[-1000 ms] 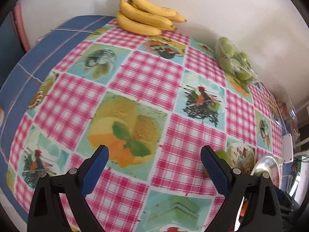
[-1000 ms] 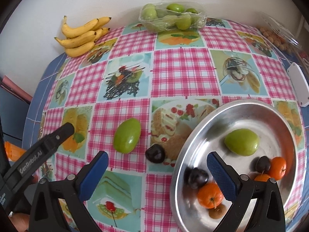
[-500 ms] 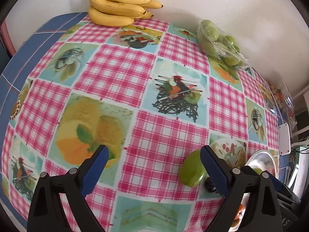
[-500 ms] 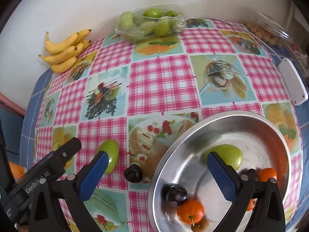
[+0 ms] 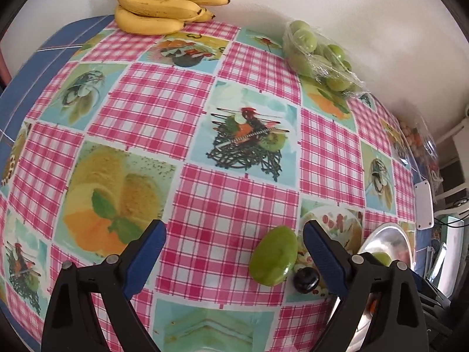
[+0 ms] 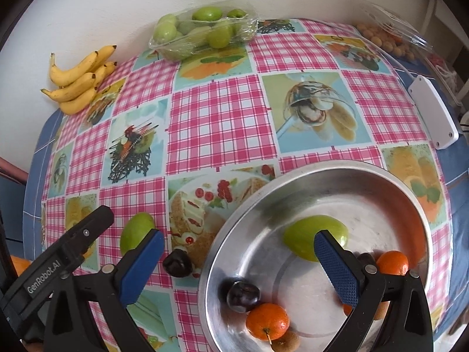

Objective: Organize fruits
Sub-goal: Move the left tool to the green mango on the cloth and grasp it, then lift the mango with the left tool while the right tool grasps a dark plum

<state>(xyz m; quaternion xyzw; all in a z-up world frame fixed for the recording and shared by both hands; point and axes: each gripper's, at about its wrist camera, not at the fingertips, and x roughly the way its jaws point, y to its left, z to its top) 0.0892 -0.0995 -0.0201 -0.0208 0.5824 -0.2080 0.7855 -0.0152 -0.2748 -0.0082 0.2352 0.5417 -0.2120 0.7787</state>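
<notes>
Left wrist view: the left tool (image 5: 233,234) is held wide apart above the table (image 5: 193,111), which is covered with a pink checked cloth, and nothing is gripped between its blue pads. A loose green fruit (image 5: 274,259) is seen lying on the cloth just inside the right-hand pad, with a dark plum (image 5: 306,277) just beside it. A bunch of bananas (image 5: 164,3) is placed at the far edge against the wall, and a wrapped tray of green fruits (image 5: 319,55) is set further right along the same wall.

In the right wrist view, the right tool (image 6: 237,253) is likewise spread wide and nothing is held by it. A steel bowl (image 6: 252,205) is seen below it, and in it a green fruit (image 6: 304,236), a plum (image 6: 243,296), an orange (image 6: 266,321), a second orange (image 6: 392,262) and a small brown fruit (image 6: 285,343) are contained. The loose green fruit (image 6: 134,231) and the dark plum (image 6: 177,264) are shown on the cloth to the left of the bowl, outside it. A white box (image 6: 433,114) is laid near the right edge of the table.
</notes>
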